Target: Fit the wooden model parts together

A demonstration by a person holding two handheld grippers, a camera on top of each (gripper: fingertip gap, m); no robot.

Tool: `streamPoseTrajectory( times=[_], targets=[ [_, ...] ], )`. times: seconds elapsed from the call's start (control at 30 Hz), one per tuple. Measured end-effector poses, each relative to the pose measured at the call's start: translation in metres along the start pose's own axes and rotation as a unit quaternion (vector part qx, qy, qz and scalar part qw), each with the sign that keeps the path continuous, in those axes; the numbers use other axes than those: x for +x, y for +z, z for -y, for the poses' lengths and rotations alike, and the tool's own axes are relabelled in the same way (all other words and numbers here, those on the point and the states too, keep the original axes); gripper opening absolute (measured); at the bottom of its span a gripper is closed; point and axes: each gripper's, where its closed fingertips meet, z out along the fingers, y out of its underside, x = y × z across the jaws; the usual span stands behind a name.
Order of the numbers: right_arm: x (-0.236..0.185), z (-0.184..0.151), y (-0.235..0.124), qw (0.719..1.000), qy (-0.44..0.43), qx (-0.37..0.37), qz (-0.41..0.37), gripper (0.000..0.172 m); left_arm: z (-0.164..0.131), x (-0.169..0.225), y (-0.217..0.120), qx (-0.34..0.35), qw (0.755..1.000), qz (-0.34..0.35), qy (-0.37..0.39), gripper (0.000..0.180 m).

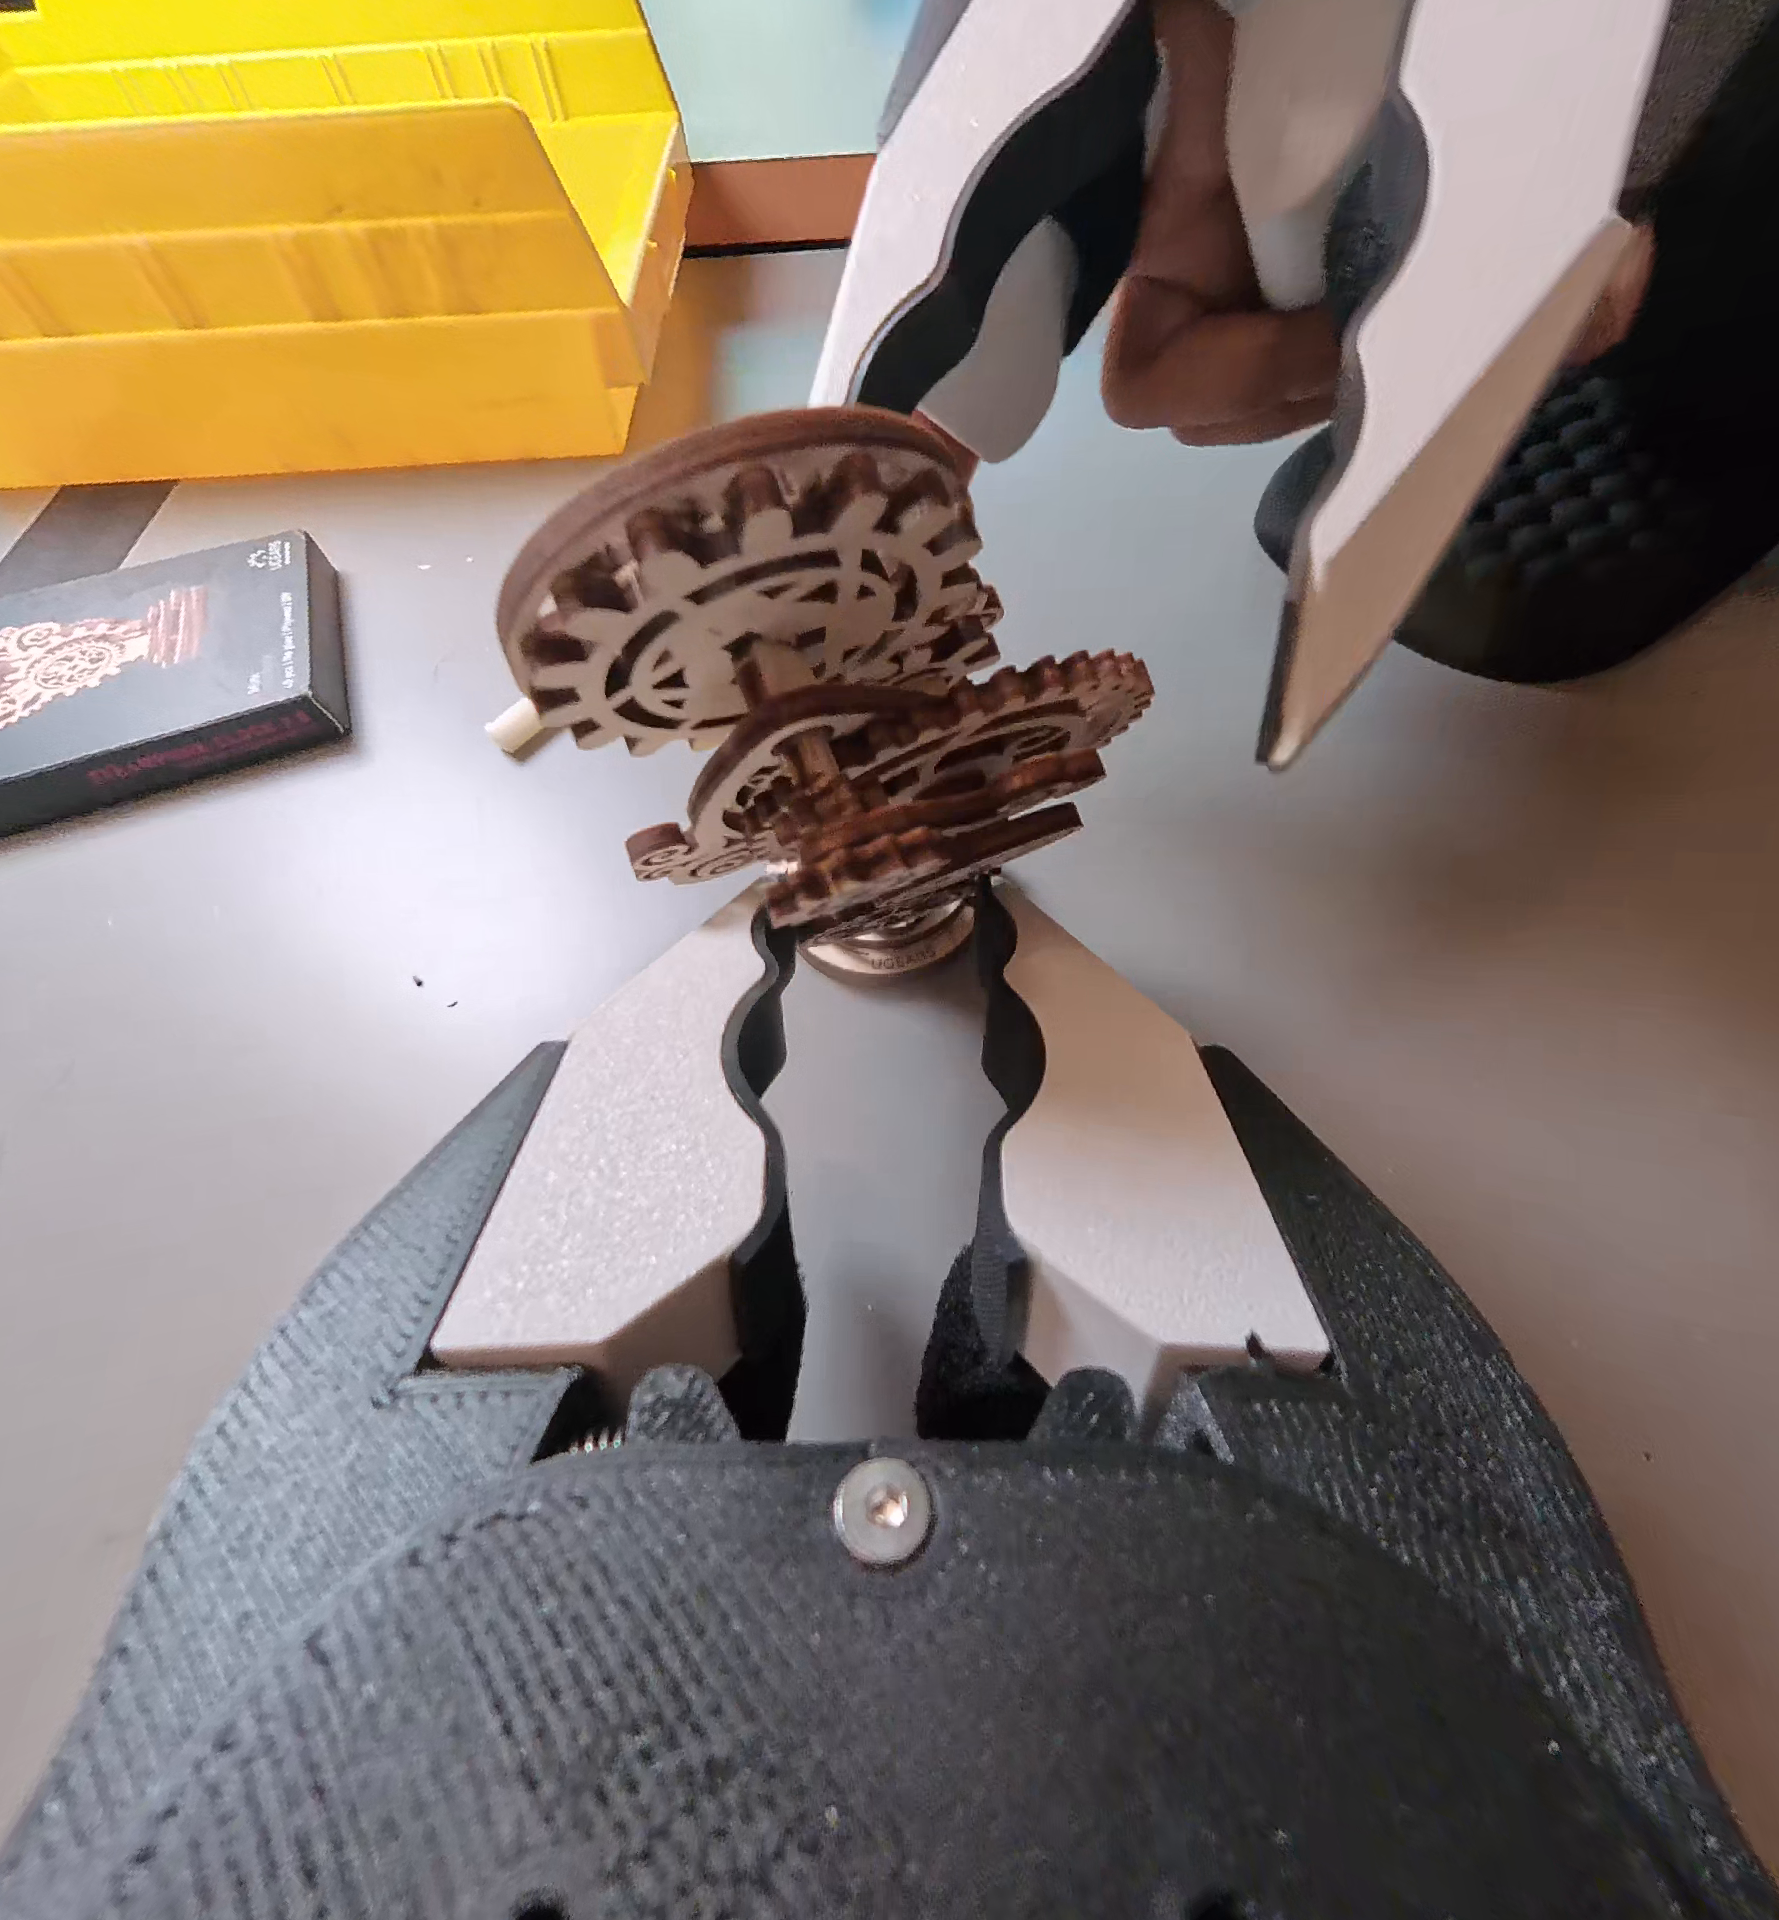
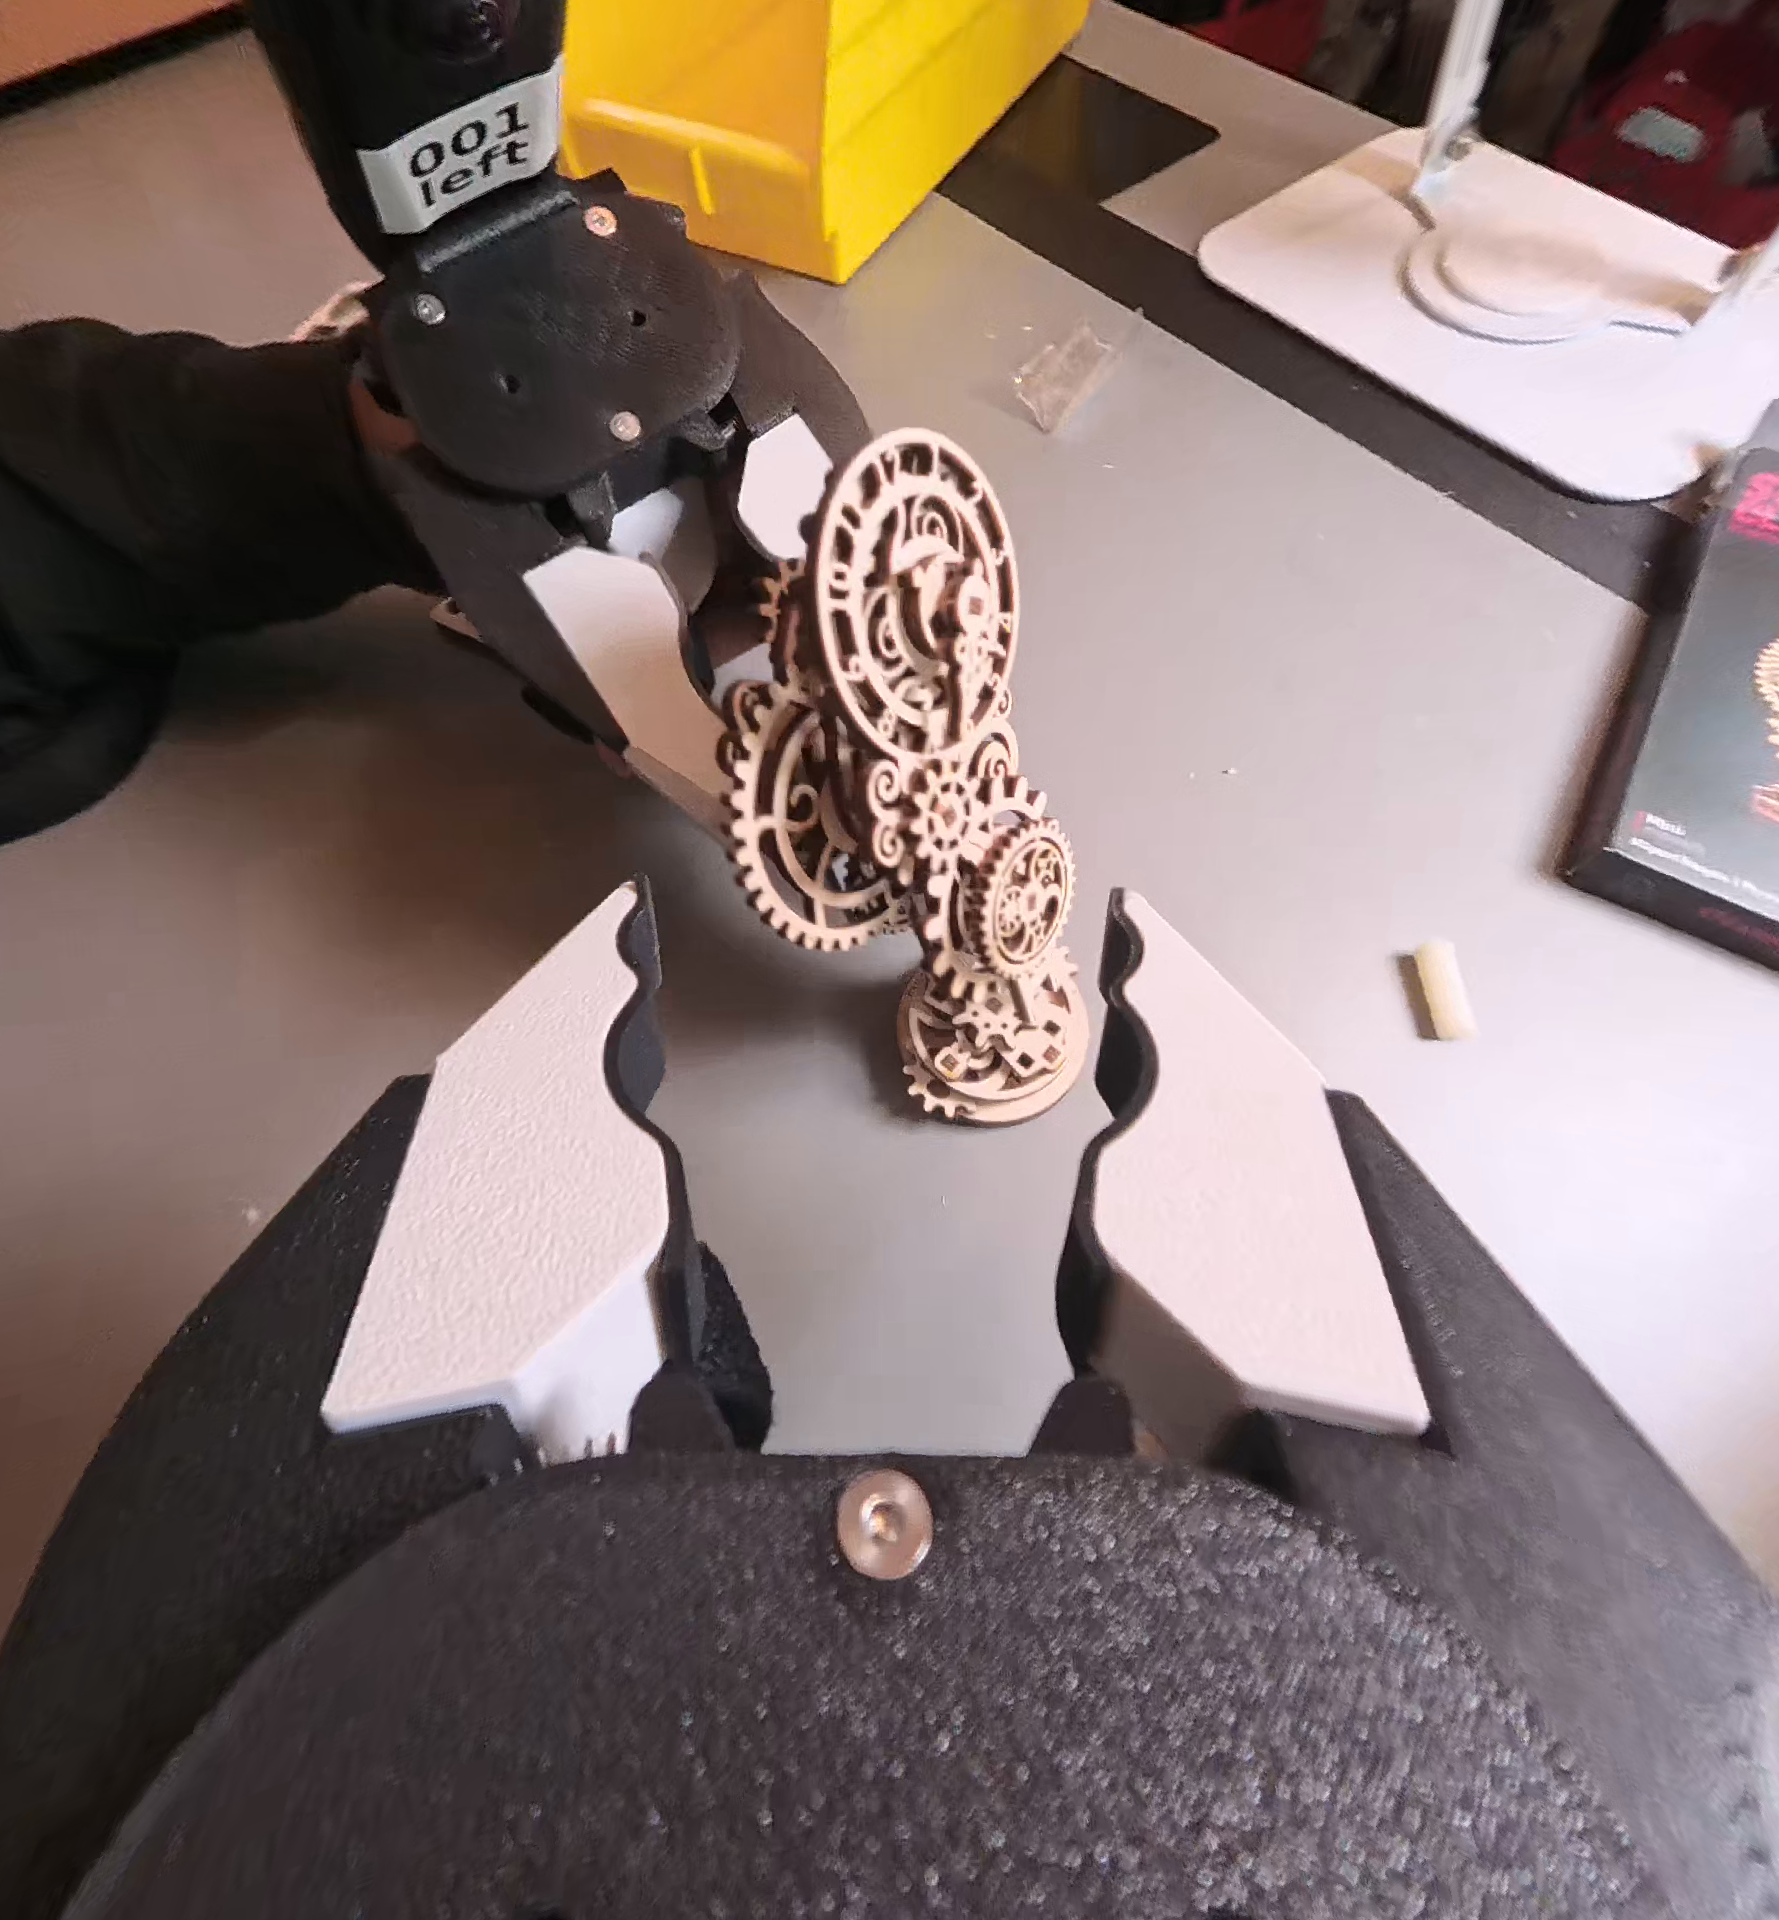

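Observation:
The wooden gear clock model (image 2: 916, 748) leans over the grey table (image 2: 1332, 727), with its round base (image 2: 989, 1049) down on the table. My left gripper (image 2: 708, 727) reaches in from the upper left and is shut on the model's middle, behind the large gear. In the left wrist view my left gripper (image 1: 885, 920) has both pads against the model's (image 1: 812, 707) lower part. My right gripper (image 2: 880, 899) is wide open. The base stands between its fingertips, apart from both pads. It also shows open beyond the model in the left wrist view (image 1: 1061, 566).
A yellow bin (image 2: 823, 114) stands at the back. A black box (image 2: 1737, 707) lies at the right, with a small white peg (image 2: 1436, 987) near it. A white stand base (image 2: 1529, 312) and a clear plastic scrap (image 2: 1061, 364) lie farther back. A hand (image 1: 1207, 343) holds the right gripper. Left tips to right tips: about 5 cm. About 12 cm separates my right fingertips from the small white peg (image 2: 1436, 987). Seen from the left wrist view (image 1: 526, 721) as well.

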Motion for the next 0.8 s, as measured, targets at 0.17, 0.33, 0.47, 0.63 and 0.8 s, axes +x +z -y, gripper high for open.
streamPoseTrajectory(
  times=[0.17,0.33,0.47,0.63,0.8],
  targets=[
    [0.003,0.010,0.009,0.992,-0.033,-0.013,-0.117,0.085,0.003,-0.002,0.007,-0.018,0.999,0.029,0.009,0.032],
    [0.014,0.007,0.012,0.989,-0.045,-0.019,-0.139,0.061,0.003,-0.005,0.012,-0.041,0.997,0.065,0.025,0.029],
    [0.024,0.004,0.005,0.990,-0.055,-0.001,-0.131,0.047,0.009,0.000,0.014,-0.032,0.996,0.065,0.042,0.032],
    [0.036,0.003,-0.009,0.995,-0.033,0.054,-0.074,0.045,0.009,0.002,0.013,-0.015,0.998,0.046,0.035,0.047],
    [0.030,0.013,-0.029,0.984,0.041,0.169,0.036,0.046,0.025,-0.006,0.017,0.047,0.999,0.015,-0.020,0.067]
  ],
)
